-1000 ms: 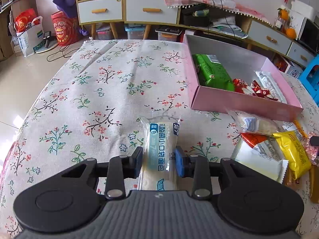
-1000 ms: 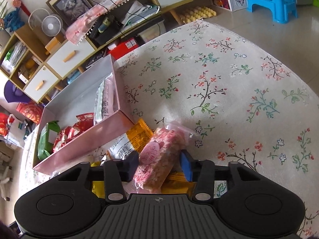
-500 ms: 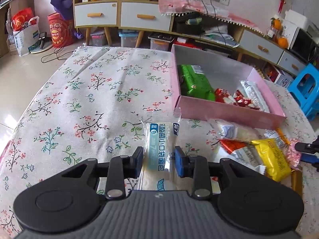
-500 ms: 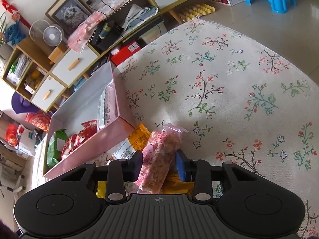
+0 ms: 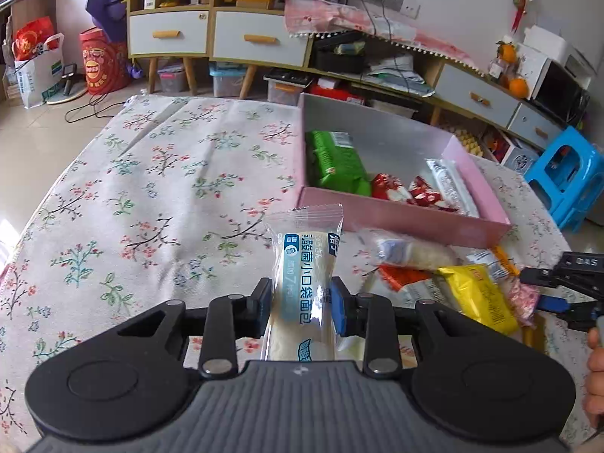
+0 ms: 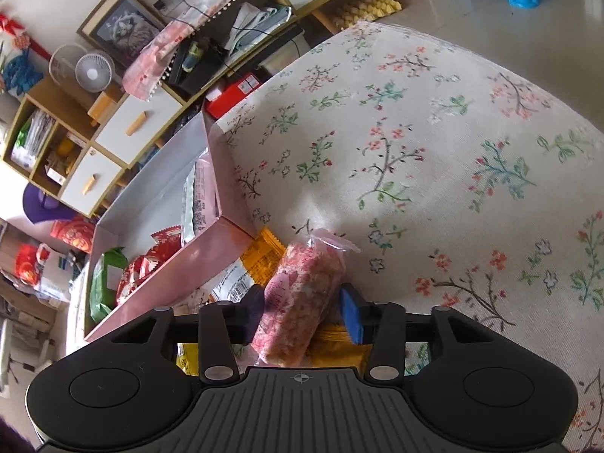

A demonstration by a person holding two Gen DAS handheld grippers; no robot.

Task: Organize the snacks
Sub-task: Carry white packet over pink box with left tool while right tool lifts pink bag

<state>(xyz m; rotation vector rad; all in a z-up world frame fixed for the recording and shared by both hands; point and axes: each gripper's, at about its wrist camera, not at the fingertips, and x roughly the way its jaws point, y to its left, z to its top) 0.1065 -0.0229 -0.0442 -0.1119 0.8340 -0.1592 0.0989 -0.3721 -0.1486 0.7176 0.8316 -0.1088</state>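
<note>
A white bread packet with blue print stands clamped between the pads of the left gripper, lifted clear of the flowered tablecloth. Compared with a second ago it sits a little higher and closer to the pink box, so it appears to be on its way in. The box is open and already holds a green packet, red wrappers and a silver packet.

In the right wrist view, a pink speckled snack bar lies between the pads of the right gripper. The jaws have just been opening: the left pad is against the bar, but the blue right pad now stands just off it, so the bar is released rather than squeezed. It rests on a heap of loose snacks, including an orange packet, just beside the box's near corner.

In my judgement, one snack is ready for boxing; the pink bar needs regripping.
</note>
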